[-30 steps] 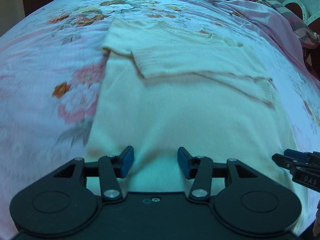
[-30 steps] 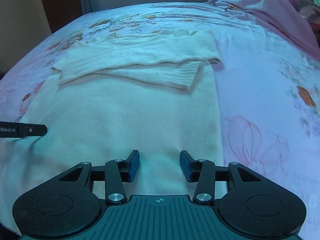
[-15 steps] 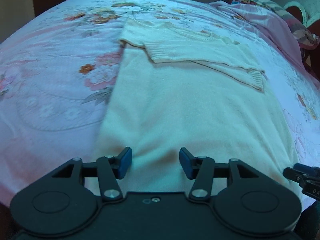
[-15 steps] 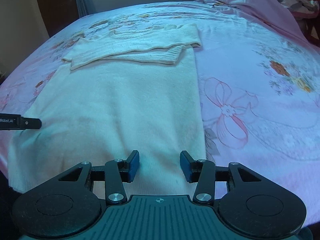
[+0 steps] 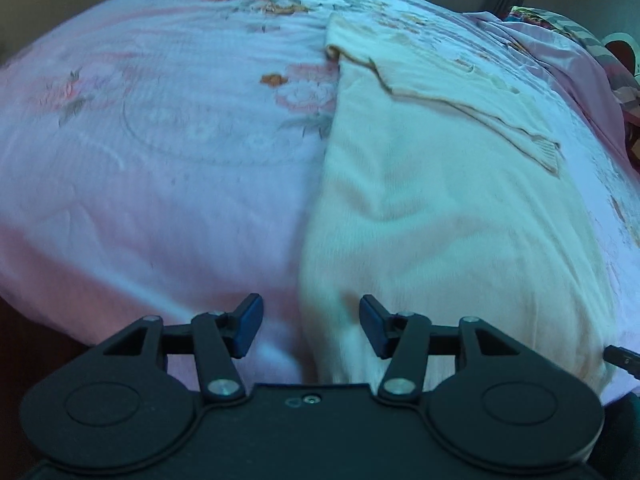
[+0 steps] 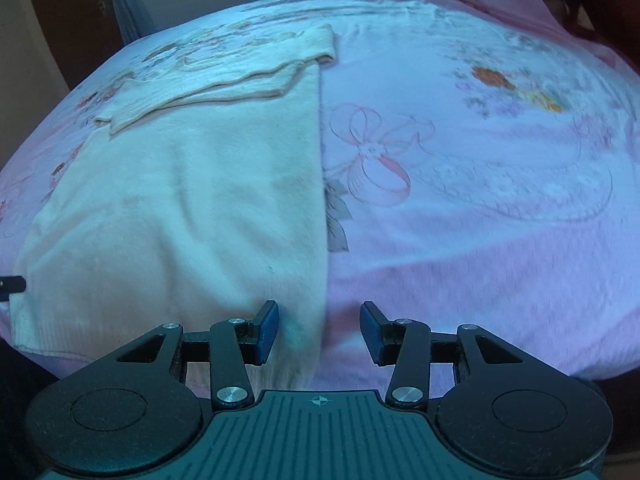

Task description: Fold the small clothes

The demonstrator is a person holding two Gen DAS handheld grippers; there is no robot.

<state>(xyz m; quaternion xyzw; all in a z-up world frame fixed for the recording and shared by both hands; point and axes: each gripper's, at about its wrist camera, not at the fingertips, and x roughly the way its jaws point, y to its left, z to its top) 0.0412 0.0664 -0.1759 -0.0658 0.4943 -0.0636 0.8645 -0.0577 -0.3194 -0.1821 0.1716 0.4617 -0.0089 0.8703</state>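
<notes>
Both grippers have slid back toward the near edge of the bed since a second ago, each out to its own side of the cream knit sweater [image 5: 432, 208]. Left gripper [image 5: 311, 328] sits over the sweater's left bottom corner, jaws parted and just been opening a bit more, with the sweater's edge running between the blue pads [image 5: 248, 326] but not pinched. Right gripper [image 6: 319, 332] is the same deal at the right bottom corner, jaws apart, nothing squeezed. Further out, the sleeves [image 6: 224, 80] are folded across the chest. Everything's lying on the pink floral bedspread [image 6: 460, 184].
</notes>
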